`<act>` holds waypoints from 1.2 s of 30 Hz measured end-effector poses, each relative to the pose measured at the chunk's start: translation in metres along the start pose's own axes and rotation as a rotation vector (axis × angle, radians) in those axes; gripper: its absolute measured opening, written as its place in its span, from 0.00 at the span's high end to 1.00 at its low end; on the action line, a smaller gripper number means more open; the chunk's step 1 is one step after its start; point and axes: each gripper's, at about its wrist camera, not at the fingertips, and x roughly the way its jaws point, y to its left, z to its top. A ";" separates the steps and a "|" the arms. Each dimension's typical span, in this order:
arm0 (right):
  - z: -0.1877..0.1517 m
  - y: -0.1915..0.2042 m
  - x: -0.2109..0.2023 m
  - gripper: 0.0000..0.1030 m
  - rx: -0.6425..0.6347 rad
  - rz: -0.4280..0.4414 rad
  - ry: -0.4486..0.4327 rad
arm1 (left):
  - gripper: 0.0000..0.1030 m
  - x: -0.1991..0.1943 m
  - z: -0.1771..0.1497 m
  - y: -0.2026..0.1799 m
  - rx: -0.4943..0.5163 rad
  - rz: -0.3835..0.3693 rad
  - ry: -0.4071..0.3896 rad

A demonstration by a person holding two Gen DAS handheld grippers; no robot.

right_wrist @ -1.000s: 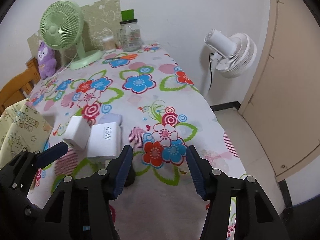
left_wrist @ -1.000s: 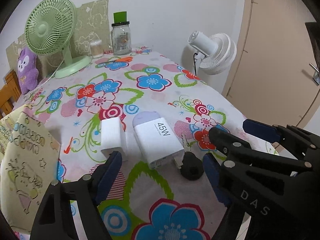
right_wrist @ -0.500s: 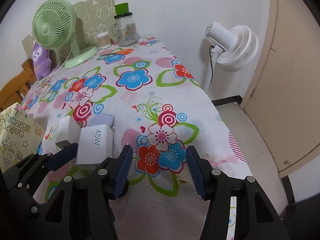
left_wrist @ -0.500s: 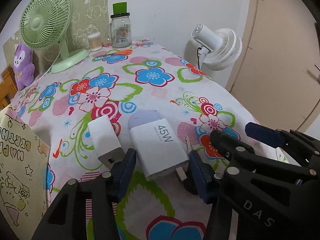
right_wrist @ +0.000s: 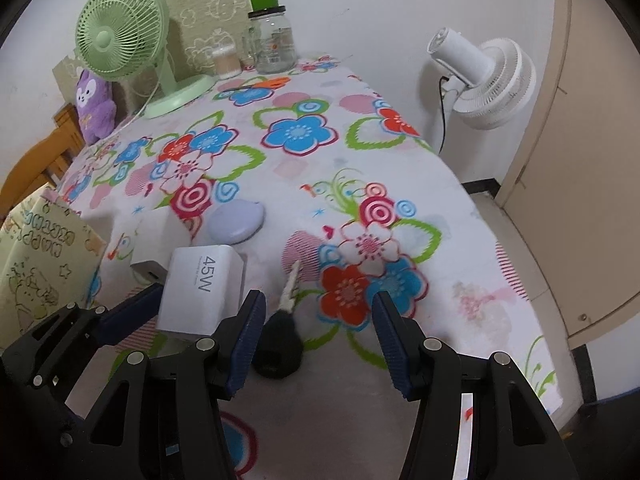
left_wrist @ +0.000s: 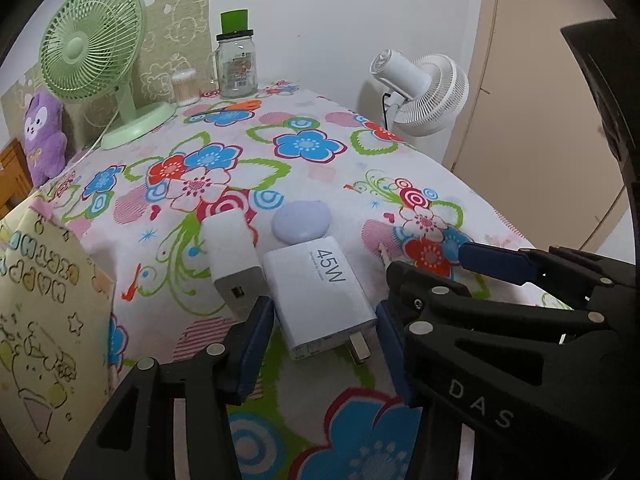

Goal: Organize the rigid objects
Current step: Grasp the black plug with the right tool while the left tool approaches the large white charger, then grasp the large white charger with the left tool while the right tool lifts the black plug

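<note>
Left fingers (left_wrist: 264, 332) pinching 45W charger (left_wrist: 320, 296); right fingers (right_wrist: 390, 340) spread, tablecloth edge (right_wrist: 520, 264) near.

A green desk fan (left_wrist: 94, 44) is standing at the far end of the bench (left_wrist: 320, 176), which is wearing a flowered cloth. Just beside the fan's base, a tub of cotton swabs (left_wrist: 185, 87) is sitting, and past that a glass jar (left_wrist: 237, 66) with a green cup on its lid. Behind the fan, a patterned board (left_wrist: 178, 36) is leaning on the wall. To the fan's left, a purple plush toy (left_wrist: 42, 136) is sitting. Well off beyond the bench's right edge from the fan, a white floor fan (left_wrist: 424, 92) is standing.
</note>
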 end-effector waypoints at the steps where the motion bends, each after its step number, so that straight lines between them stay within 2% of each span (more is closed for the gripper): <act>1: -0.002 0.002 -0.001 0.42 -0.002 0.004 0.001 | 0.48 -0.001 -0.002 0.001 -0.001 0.000 0.000; 10: -0.011 0.018 -0.005 0.43 -0.029 0.019 0.003 | 0.48 -0.013 -0.017 0.010 0.001 0.018 -0.013; 13: -0.012 0.018 -0.003 0.43 -0.020 -0.019 0.003 | 0.48 -0.015 -0.019 0.011 0.006 0.017 -0.015; 18: -0.013 0.013 0.001 0.43 0.015 -0.011 0.033 | 0.48 -0.016 -0.022 0.009 0.032 0.041 -0.017; 21: -0.015 0.019 0.004 0.47 -0.019 -0.041 0.054 | 0.49 -0.015 -0.025 0.004 0.070 0.074 0.001; 25: -0.018 0.026 0.005 0.53 -0.050 -0.085 0.045 | 0.50 -0.012 -0.024 0.010 0.033 0.037 0.043; 27: -0.017 0.029 0.005 0.65 -0.057 -0.092 0.039 | 0.51 -0.011 -0.022 0.013 0.011 0.017 0.058; 28: -0.017 0.029 0.005 0.67 -0.058 -0.089 0.038 | 0.51 -0.010 -0.022 0.014 0.008 0.011 0.061; 36: -0.017 0.033 0.001 0.67 -0.075 -0.092 0.021 | 0.51 -0.011 -0.020 0.013 0.001 0.003 0.055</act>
